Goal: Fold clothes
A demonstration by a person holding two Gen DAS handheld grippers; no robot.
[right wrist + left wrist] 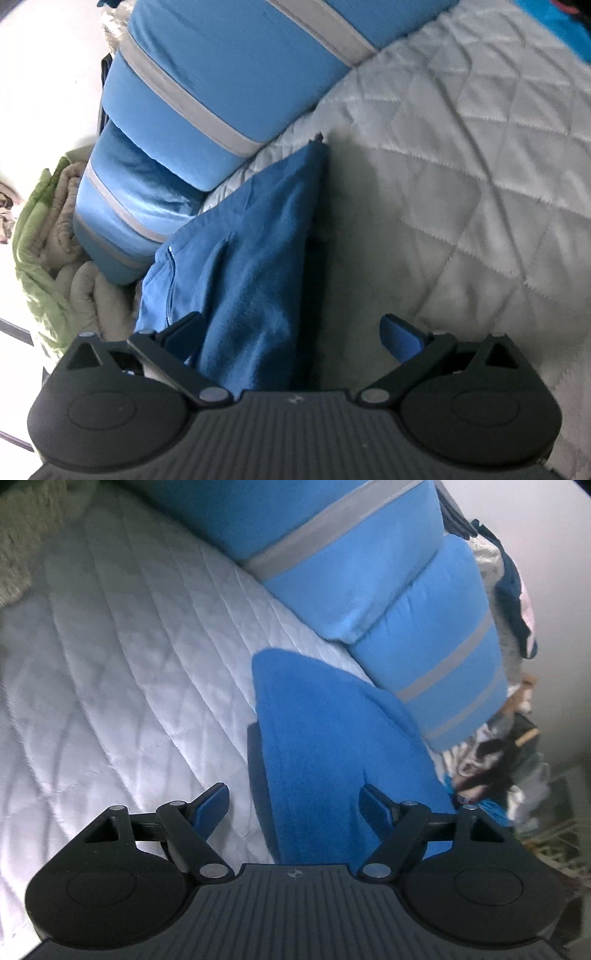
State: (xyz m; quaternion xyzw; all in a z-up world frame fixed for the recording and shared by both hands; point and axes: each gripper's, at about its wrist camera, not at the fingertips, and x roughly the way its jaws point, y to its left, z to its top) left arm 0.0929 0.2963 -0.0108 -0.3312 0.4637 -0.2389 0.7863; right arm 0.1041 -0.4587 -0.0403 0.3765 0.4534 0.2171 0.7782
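Left wrist view: the left tool [294, 808] hangs over the bed with its two blue-padded fingers spread wide; nothing is pinched between them.
Garment, left view: a dark blue, soft knit garment [332, 746] lies bunched on the bed, tapering to a rounded tip at its far end; its near part runs under the gap between the fingers and lies closer to the right finger.
Bed cover: a white quilted bedspread [110, 672] with diamond stitching carries the garment and fills the left half of this view.
Pillows: two light blue pillows with grey bands [369, 576] are stacked on the bed just beyond the garment, to the far right.
Clutter: a blurred heap of mixed dark and pale fabric [495, 760] sits at the right edge, past the pillows; its items cannot be told apart.
Right wrist view: the right tool [291, 332] also has its fingers wide apart and grips nothing.
Garment, right view: the dark blue garment [251, 266] lies rumpled, narrowing to a point at its far end; it sits next to the left finger, while the right finger is over bare bedspread [461, 184].
Pillows, right view: the banded blue pillows [207, 81] lie far left, just beyond the garment.
Blanket: a green and beige quilted blanket [55, 236] is bundled at the left edge, beside the lower pillow.
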